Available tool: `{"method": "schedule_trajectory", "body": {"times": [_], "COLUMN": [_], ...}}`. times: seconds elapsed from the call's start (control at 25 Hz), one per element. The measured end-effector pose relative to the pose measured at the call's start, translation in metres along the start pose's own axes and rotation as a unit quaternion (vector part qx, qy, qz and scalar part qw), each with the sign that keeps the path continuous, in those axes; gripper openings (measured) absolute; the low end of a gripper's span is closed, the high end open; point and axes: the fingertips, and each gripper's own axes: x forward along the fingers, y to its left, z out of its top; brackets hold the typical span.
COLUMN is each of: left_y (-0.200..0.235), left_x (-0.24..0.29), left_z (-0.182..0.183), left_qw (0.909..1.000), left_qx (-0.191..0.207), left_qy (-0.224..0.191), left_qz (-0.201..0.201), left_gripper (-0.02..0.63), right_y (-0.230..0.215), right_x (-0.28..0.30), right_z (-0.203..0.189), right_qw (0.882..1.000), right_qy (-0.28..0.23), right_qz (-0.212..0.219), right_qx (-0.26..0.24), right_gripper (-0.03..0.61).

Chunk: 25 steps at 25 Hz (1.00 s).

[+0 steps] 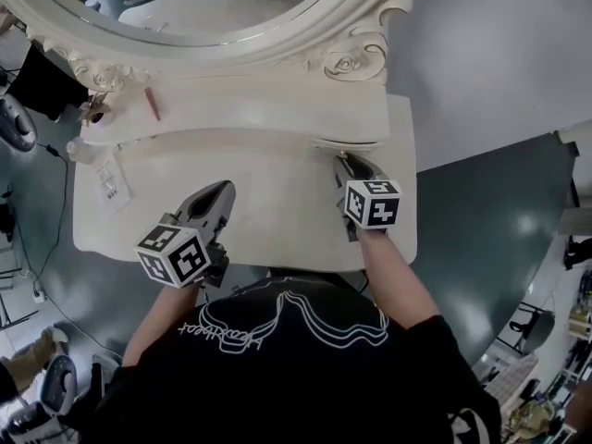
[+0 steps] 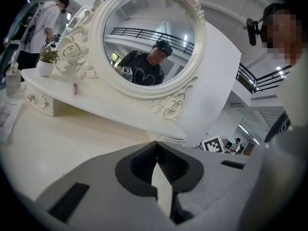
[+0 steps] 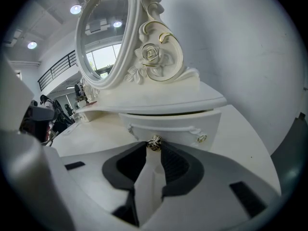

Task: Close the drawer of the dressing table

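The white dressing table (image 1: 277, 211) carries a small drawer (image 3: 168, 127) under the right end of its raised shelf (image 1: 259, 109). The drawer front, also seen from above (image 1: 350, 143), stands a little forward of the shelf edge. My right gripper (image 3: 154, 145) is shut on the drawer's small metal knob (image 3: 154, 141), which sits between its fingertips. From above, the right gripper (image 1: 345, 161) points at that drawer. My left gripper (image 1: 220, 193) hovers over the tabletop left of centre, its jaws (image 2: 156, 146) shut with nothing between them.
An oval mirror (image 1: 213, 7) in a carved frame rises behind the shelf. On the shelf's left end are a small potted plant (image 1: 97, 109) and a pink stick (image 1: 152, 103). A paper card (image 1: 111, 181) lies on the tabletop's left, near a second drawer (image 2: 41, 100). A person (image 2: 41, 23) stands far left.
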Motion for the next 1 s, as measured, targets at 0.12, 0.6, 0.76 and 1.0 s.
{"method": "schedule_trajectory", "body": {"times": [0.12, 0.6, 0.76, 1.0], "left_y": [0.001, 0.009, 0.011, 0.010], "left_x": [0.001, 0.002, 0.002, 0.004], "left_z": [0.003, 0.006, 0.006, 0.005], "left_qw": [1.0000, 0.9999, 0.9999, 1.0000], "left_qx": [-0.003, -0.010, -0.009, -0.006], "left_qy": [-0.003, -0.007, -0.006, -0.004], "left_qz": [0.001, 0.006, 0.006, 0.000], "left_gripper": [0.005, 0.005, 0.005, 0.005], "right_y": [-0.004, -0.011, -0.011, -0.009], "right_x": [0.004, 0.015, 0.017, 0.016], "right_z": [0.005, 0.018, 0.017, 0.018], "right_qw": [1.000, 1.000, 1.000, 1.000], "right_qy": [0.000, 0.002, 0.003, 0.000], "right_qz": [-0.003, -0.006, -0.004, 0.001], "right_qx": [0.000, 0.002, 0.003, -0.006], "right_gripper": [0.101, 0.101, 0.101, 0.111]}}
